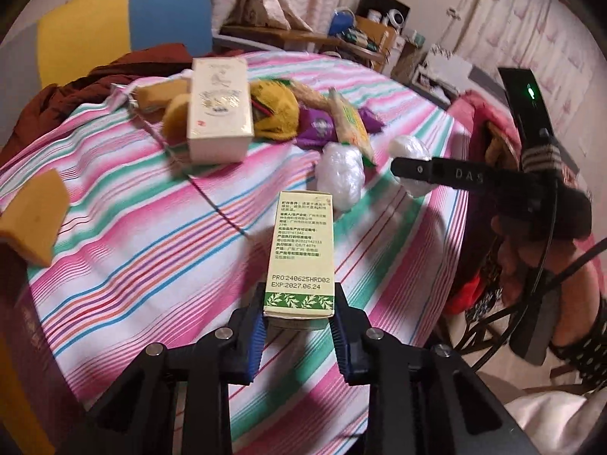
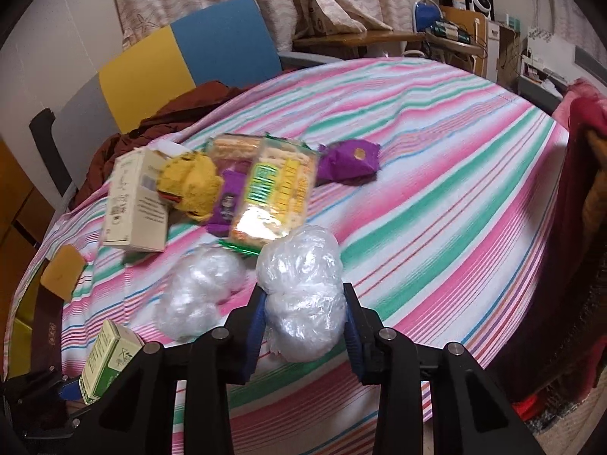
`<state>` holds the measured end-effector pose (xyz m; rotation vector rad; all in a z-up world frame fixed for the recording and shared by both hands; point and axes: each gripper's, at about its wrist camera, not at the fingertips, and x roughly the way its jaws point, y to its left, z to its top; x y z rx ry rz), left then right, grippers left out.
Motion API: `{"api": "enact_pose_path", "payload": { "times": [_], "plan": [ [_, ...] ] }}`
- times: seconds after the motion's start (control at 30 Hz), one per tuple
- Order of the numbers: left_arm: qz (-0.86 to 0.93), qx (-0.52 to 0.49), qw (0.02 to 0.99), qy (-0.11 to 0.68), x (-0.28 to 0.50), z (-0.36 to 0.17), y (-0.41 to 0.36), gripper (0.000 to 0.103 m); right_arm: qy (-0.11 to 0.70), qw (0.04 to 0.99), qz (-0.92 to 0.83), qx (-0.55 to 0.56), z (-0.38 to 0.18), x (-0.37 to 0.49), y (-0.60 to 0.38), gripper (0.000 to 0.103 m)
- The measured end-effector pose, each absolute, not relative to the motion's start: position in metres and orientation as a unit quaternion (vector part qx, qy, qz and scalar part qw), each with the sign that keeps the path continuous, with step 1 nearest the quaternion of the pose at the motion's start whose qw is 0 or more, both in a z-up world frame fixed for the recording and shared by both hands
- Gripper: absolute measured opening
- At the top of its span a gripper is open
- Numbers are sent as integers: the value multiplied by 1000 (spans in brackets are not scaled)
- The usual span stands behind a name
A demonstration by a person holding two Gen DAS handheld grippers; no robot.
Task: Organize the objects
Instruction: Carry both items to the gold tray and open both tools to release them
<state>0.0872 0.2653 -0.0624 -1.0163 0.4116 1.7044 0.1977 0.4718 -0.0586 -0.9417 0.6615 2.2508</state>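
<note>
Gripping green carton [image 1: 301, 254] between left hand-held gripper [image 1: 297, 335] pads (upright).

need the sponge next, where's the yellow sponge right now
The yellow sponge lies at the left edge of the striped tablecloth, in front of the tall cream box, seen in both views.

striped table [image 2: 436, 159] under scattered packets [image 2: 273, 193]

Both wrist cams look fwd, close over the striped table [image 1: 132, 227] — sharing the central pile [image 2: 227, 185].
</note>
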Motion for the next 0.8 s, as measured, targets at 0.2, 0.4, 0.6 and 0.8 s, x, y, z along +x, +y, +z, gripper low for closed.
{"api": "enact_pose_path", "payload": {
  "times": [0.2,0.4,0.6,0.8],
  "plan": [
    [749,-409,509,112,74,-37,229,30,185,255,895,-317,-20,179,424,38],
    [795,-408,444,64,43,-22,174,30,129,145,928,-318,6,120,356,38],
    [836,-414,360,21,6,-18,106,30,95,31,931,-350,13,53,288,38],
    [865,-435,251,-4,-43,-28,40,30,85,-56,915,-391,6,-7,226,38]
  ]
}}
